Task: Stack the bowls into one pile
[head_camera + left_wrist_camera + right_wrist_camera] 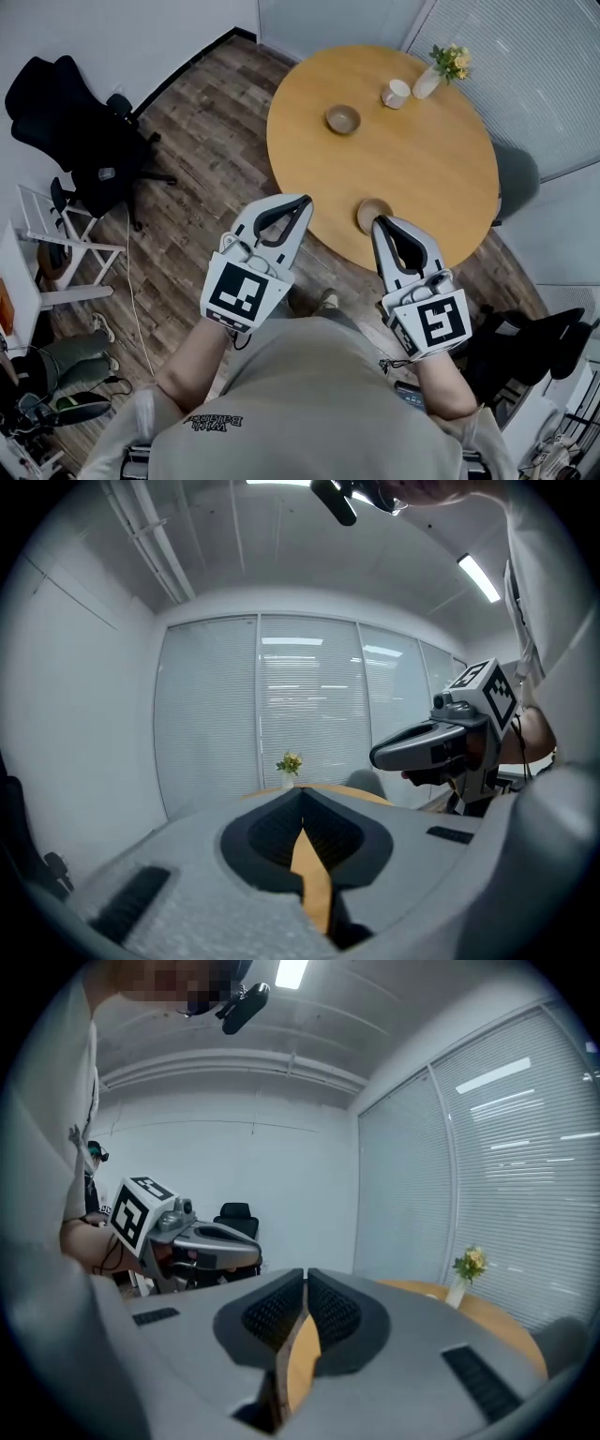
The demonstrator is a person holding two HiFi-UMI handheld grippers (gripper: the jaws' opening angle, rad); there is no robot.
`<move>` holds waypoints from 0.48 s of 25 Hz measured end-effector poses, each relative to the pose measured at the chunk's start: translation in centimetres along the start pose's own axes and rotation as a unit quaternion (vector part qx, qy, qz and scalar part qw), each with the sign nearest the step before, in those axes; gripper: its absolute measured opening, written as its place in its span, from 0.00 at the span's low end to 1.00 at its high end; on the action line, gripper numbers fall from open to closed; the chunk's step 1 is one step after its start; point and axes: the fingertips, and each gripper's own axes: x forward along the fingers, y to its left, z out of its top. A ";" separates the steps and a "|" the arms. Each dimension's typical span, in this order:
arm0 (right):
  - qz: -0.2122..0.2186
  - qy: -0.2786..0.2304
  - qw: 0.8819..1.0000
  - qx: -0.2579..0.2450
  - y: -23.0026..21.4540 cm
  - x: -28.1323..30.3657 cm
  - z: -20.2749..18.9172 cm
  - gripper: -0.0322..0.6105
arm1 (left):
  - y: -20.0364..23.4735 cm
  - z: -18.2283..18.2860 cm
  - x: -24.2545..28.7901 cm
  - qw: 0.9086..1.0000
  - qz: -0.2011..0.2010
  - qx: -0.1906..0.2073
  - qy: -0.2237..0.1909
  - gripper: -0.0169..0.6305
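Left gripper (302,200) jaws pinched together tip to tip, empty, at table (441,178) edge, 8 o'clock. Right gripper (380,222) likewise closed, holding nothing, tip just beside near bowl (366,214) at table's 6 o'clock. Second bowl (343,119) well apart, 11 o'clock from it. Cup (395,94) and flower vase (427,82) toward 1 o'clock.

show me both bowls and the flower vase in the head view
far bowl (343,118): head view, on its inner hollow.
near bowl (367,213): head view, on its visible left part.
flower vase (427,83): head view, on its white body.
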 end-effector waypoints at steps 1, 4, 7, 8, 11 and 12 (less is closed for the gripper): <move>0.004 -0.001 1.000 -0.001 -0.1 0.0 0.0 0.11 | -0.2 0.2 0.0 1.000 0.004 -0.001 -0.001 0.05; 0.011 -0.006 1.000 -0.003 -0.5 0.0 0.4 0.11 | -0.4 0.5 0.2 1.000 0.012 0.001 -0.002 0.05; 0.012 -0.009 1.000 -0.007 -0.9 -0.1 0.5 0.11 | -0.7 0.4 0.3 1.000 0.013 0.001 0.001 0.05; 0.011 -0.007 1.000 -0.009 -1.1 -0.2 0.4 0.11 | -0.8 0.3 0.4 1.000 0.013 0.000 0.002 0.05; 0.016 0.008 1.000 -0.020 -1.7 0.0 0.0 0.11 | -0.7 0.1 0.6 1.000 0.015 -0.001 0.006 0.05; 0.018 0.014 0.999 -0.025 -1.9 0.1 -0.2 0.11 | -0.6 0.1 0.6 1.000 0.015 -0.001 0.007 0.05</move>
